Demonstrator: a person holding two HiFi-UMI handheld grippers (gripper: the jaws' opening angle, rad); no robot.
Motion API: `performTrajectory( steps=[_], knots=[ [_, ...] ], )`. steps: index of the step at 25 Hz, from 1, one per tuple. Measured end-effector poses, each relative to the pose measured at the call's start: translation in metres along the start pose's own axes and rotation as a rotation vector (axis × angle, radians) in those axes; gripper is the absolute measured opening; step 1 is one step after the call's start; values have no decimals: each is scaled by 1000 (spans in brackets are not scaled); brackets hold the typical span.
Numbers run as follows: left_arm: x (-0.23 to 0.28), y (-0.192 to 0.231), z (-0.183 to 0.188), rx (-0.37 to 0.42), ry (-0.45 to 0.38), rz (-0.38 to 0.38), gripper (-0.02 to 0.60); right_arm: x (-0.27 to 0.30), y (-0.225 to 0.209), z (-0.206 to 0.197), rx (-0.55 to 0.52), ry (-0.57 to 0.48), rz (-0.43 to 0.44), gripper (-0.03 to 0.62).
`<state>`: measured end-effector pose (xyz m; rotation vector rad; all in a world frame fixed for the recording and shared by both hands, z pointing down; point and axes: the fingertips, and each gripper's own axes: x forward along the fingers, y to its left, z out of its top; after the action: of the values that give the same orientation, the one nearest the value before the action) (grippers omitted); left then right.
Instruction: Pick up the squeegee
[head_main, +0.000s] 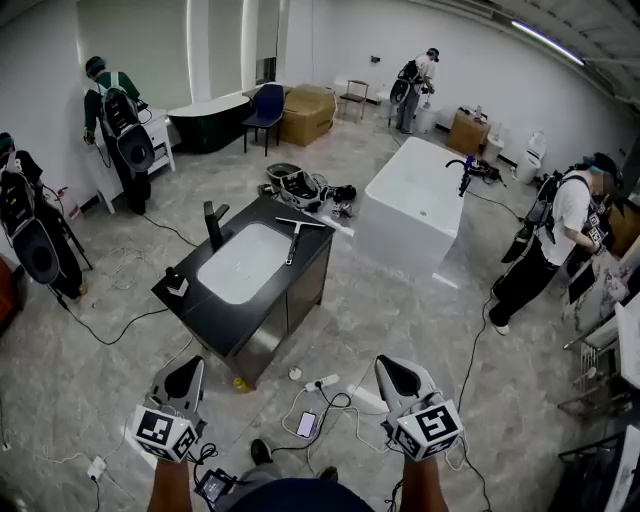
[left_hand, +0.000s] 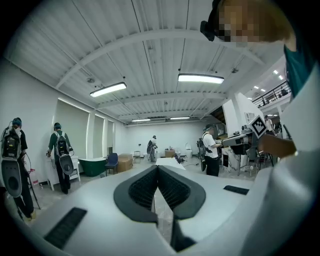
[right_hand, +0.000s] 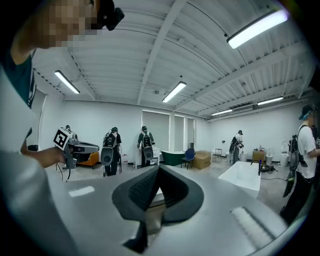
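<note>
The squeegee (head_main: 293, 240) lies flat on the dark vanity (head_main: 300, 290), across the right rim of its white basin (head_main: 245, 262), with its blade end toward the far side. Both grippers are held low and near the person, well short of the vanity and apart from the squeegee. My left gripper (head_main: 187, 375) (left_hand: 157, 167) is shut with nothing between its pads. My right gripper (head_main: 395, 372) (right_hand: 159, 167) is also shut and holds nothing. Neither gripper view shows the squeegee.
A black faucet (head_main: 213, 225) stands at the basin's left. A white bathtub (head_main: 415, 200) stands to the right beyond the vanity. A power strip (head_main: 322, 383), cables and a phone (head_main: 307, 424) lie on the floor in front. Bags (head_main: 300, 185) sit behind the vanity. Several people stand around the room.
</note>
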<state>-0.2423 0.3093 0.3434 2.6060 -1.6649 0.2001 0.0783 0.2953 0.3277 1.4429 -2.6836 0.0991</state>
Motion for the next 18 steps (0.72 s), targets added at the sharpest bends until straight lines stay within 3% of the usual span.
performTrajectory(
  steps=[8, 18],
  knots=[
    [19, 43, -6, 10, 14, -51, 6, 40, 14, -3, 74, -22, -22, 9],
    [52, 98, -9, 3, -10, -128, 6, 92, 26, -3, 58, -8, -100, 10]
  ],
)
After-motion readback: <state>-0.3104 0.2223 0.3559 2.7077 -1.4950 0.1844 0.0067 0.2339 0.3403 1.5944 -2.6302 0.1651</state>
